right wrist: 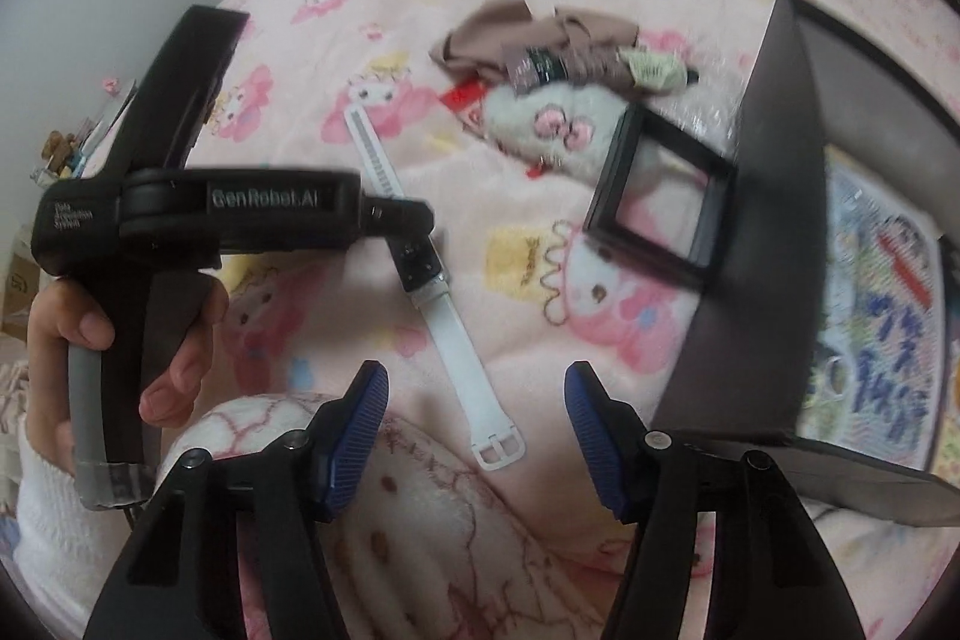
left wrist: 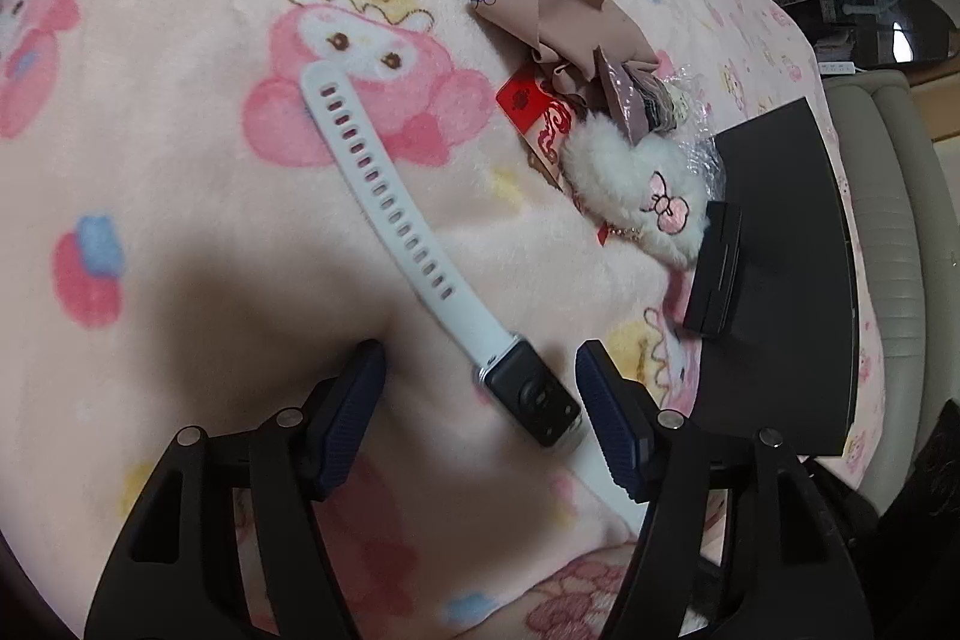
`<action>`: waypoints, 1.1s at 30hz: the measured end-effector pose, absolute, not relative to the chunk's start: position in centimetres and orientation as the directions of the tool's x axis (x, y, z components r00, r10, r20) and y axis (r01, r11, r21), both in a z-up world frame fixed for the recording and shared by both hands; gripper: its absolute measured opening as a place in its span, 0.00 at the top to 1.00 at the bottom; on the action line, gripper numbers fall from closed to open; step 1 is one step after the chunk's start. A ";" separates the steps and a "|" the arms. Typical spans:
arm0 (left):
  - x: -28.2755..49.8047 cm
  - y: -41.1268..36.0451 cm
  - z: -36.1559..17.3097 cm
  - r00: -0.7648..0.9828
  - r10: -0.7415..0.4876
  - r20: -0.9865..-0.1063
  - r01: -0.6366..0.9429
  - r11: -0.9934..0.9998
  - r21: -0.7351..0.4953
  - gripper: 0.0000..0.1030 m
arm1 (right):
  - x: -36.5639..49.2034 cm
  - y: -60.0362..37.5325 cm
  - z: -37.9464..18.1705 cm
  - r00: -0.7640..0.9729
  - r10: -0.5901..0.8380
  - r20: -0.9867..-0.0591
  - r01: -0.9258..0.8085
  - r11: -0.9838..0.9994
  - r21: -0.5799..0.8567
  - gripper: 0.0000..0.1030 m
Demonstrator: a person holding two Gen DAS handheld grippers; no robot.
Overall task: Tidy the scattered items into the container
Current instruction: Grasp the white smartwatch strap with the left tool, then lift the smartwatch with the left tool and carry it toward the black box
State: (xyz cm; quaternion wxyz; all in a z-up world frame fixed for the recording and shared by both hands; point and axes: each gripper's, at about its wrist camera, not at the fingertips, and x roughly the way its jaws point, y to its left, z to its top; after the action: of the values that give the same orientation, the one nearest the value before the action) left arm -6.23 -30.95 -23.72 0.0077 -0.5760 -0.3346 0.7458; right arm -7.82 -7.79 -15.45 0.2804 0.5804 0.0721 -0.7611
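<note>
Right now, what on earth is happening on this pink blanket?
A person is tidying small things into a dark box with two hand-held tongs. The left tongs hang open around a white-strapped watch, not yet pinching it. The right tongs hover open and empty. A fluffy heart and brown cloth wait nearby.

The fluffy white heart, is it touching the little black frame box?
Touching. In the left wrist view the fluffy white heart presses against the black frame box edge, no blanket between; the right wrist view agrees.
</note>
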 end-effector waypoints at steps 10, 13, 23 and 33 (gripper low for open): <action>-4.9 -28.1 -17.9 -0.445 0.413 -0.795 0.275 -0.781 -0.560 0.97 | -8.1 -5.3 -15.0 -0.162 -0.404 -0.900 0.456 -0.840 0.295 0.44; -4.1 -25.6 -14.7 -0.474 0.396 -0.786 0.217 -0.813 -0.540 0.98 | -7.2 -3.9 -12.9 -0.204 -0.428 -0.881 0.465 -0.834 0.297 0.44; -3.1 -15.5 -11.0 -0.466 0.289 -0.836 0.107 -0.920 -0.377 0.98 | -3.8 5.5 -11.1 -0.262 -0.404 -0.876 0.366 -0.882 0.297 0.44; -5.2 -20.7 -17.0 -0.273 0.264 -0.925 0.336 -0.875 -0.348 0.63 | -4.9 6.1 -11.5 -0.218 -0.465 -0.858 0.357 -0.856 0.373 0.43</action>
State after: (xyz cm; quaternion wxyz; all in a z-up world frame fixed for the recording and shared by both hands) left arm -5.20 -20.74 -17.02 -0.0239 -0.6025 -0.2488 0.7579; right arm -4.94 6.13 -11.49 0.2638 0.5671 -0.0476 -0.7788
